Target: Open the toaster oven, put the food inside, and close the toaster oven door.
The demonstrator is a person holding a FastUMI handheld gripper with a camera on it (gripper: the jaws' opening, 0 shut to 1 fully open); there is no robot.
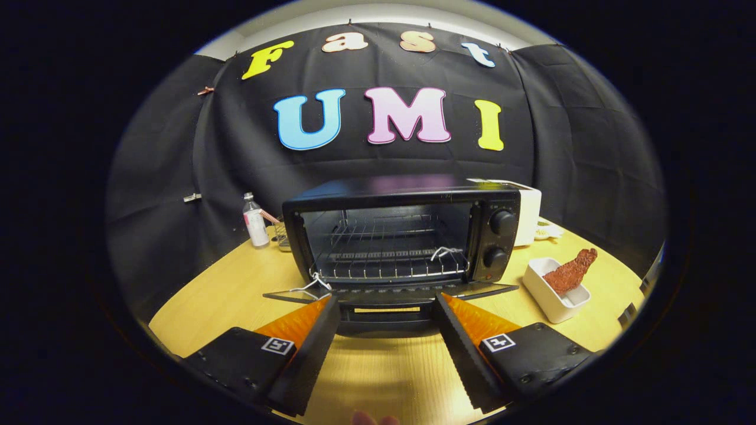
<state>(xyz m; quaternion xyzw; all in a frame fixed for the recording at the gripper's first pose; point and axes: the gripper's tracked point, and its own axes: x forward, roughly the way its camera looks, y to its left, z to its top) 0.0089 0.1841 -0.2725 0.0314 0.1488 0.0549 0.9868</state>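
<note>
The toaster oven (401,236) stood open, its door (390,290) dropped flat just ahead of the tongs (387,307), which were spread wide and empty. One piece of food (570,271) lay in one white dish (552,301) on the tabletop (224,295) — right of the oven. It would best be gripped across its middle and lifted clear of the rim — then slid onto the one wire rack (390,268).
</note>
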